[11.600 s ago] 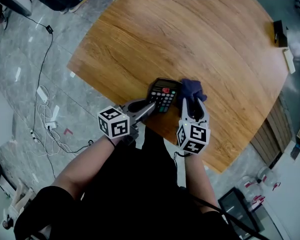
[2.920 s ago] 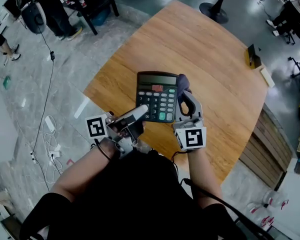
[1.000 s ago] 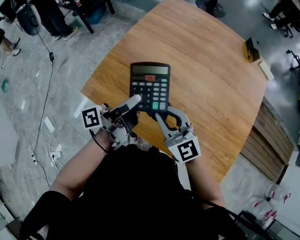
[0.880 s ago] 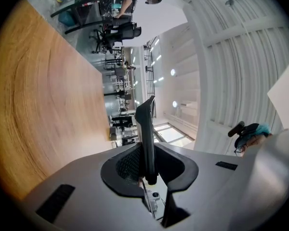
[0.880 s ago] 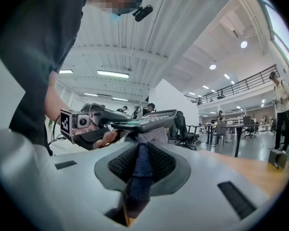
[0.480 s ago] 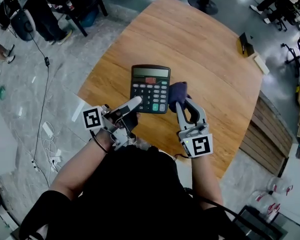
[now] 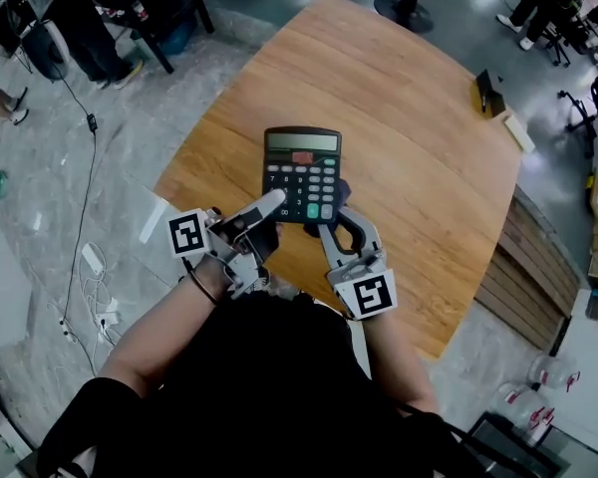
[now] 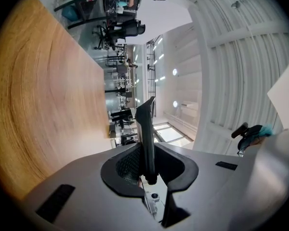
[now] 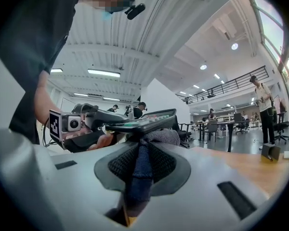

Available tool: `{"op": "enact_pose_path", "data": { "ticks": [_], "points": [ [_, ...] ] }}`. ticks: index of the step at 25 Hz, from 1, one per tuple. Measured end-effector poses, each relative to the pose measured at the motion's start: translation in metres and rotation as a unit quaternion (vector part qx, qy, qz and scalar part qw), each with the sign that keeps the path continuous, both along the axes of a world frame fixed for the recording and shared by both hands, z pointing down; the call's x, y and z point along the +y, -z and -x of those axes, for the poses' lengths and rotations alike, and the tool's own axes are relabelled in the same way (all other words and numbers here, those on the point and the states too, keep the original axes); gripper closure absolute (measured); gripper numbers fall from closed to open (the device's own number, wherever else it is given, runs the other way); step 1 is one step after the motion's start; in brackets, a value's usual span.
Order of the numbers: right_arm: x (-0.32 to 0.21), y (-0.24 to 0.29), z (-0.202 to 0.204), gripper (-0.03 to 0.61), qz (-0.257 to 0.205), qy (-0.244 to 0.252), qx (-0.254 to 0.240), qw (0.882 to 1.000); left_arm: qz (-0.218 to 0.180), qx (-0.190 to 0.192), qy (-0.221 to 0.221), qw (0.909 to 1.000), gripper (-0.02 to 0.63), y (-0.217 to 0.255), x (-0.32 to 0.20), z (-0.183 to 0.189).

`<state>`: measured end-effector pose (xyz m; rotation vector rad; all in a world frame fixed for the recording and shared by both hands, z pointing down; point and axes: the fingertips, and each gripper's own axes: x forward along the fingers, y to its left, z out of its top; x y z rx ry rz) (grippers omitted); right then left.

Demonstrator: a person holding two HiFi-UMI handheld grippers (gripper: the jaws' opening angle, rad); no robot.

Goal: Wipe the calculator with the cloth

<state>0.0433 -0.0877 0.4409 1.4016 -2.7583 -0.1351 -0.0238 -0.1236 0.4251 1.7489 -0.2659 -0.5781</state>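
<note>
A black calculator (image 7: pixel 302 174) is held above the wooden table (image 7: pixel 419 118), keys up. My left gripper (image 7: pixel 270 204) is shut on its lower left corner. In the left gripper view the calculator (image 8: pixel 145 134) shows edge-on between the jaws of the left gripper (image 8: pixel 148 172). My right gripper (image 7: pixel 331 223) is shut on a dark blue cloth (image 7: pixel 341 189), which sits under the calculator's lower right corner, mostly hidden. In the right gripper view the cloth (image 9: pixel 140 163) bunches up from the right gripper (image 9: pixel 142 153) against the underside of the calculator (image 9: pixel 147 120), with the left gripper (image 9: pixel 82 124) beyond it.
A small dark object (image 7: pixel 488 90) and a white bar (image 7: pixel 516 127) lie at the table's far right edge. Cables (image 7: pixel 80 177) trail over the grey floor on the left. Chairs and people stand beyond the table's far side. The table's near edge is just below my grippers.
The right gripper with the cloth swung out to the calculator's right side, then came back under its lower right corner. The left gripper and calculator stayed almost in place.
</note>
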Motion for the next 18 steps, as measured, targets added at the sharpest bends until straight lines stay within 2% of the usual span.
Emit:
{"op": "enact_pose_path", "data": {
  "ticks": [5,8,12,16,18],
  "points": [
    [0.017,-0.004,0.038,0.520,-0.001,0.054,0.015,0.998,0.000,-0.006,0.007,1.0000,0.543,0.000,-0.006,0.001],
    [0.028,-0.009,0.039,0.520,0.015,0.058,0.013,0.998,-0.001,-0.016,0.011,0.9998,0.543,-0.002,-0.008,0.003],
    [0.020,-0.014,0.000,0.520,0.036,0.003,-0.008,0.999,0.004,-0.020,0.018,0.9996,0.543,-0.006,-0.012,0.005],
    [0.003,0.001,-0.059,0.520,0.013,-0.072,-0.006,0.997,0.002,-0.030,0.013,0.9994,0.543,-0.011,-0.013,0.001],
    [0.000,0.019,-0.074,0.520,-0.003,-0.093,-0.004,0.996,-0.001,-0.046,0.007,0.9989,0.543,-0.015,-0.010,0.000]
  ]
}}
